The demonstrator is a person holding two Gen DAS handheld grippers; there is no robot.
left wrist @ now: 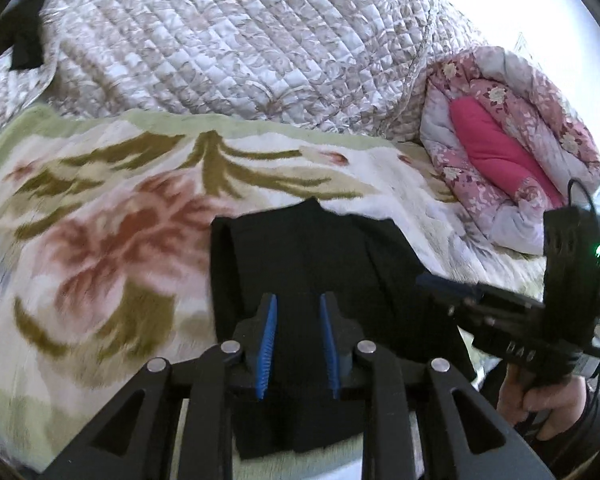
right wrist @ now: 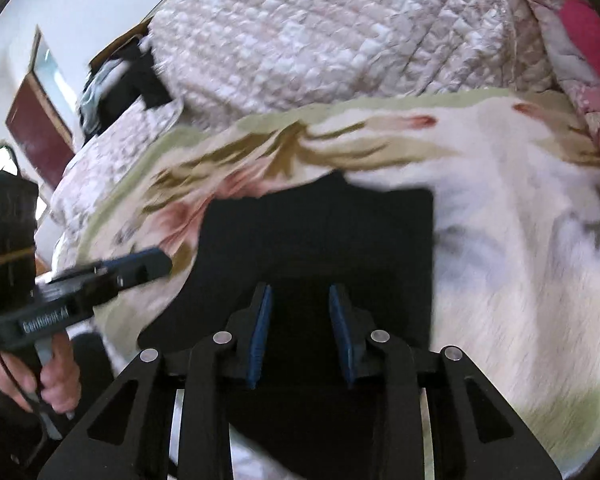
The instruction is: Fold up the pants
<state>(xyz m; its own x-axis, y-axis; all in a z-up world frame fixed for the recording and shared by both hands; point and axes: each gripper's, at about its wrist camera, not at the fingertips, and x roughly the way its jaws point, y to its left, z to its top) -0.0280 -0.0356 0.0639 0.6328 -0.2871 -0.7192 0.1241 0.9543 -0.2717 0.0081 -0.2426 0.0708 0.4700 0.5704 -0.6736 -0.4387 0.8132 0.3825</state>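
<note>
The black pants (left wrist: 316,264) lie in a folded block on the floral blanket (left wrist: 100,240); they also show in the right wrist view (right wrist: 320,248). My left gripper (left wrist: 298,304) is open above the near part of the pants, nothing between its blue pads. My right gripper (right wrist: 300,300) is open above the pants too, and empty. In the left wrist view the right gripper (left wrist: 432,282) reaches in from the right over the pants' edge. In the right wrist view the left gripper (right wrist: 156,262) comes in from the left beside the pants.
A quilted bedspread (left wrist: 240,40) is heaped behind the blanket. A pink floral duvet (left wrist: 500,140) lies rolled at the right. A dark garment (left wrist: 24,40) lies at the far left. A dark red door (right wrist: 40,120) stands beyond the bed.
</note>
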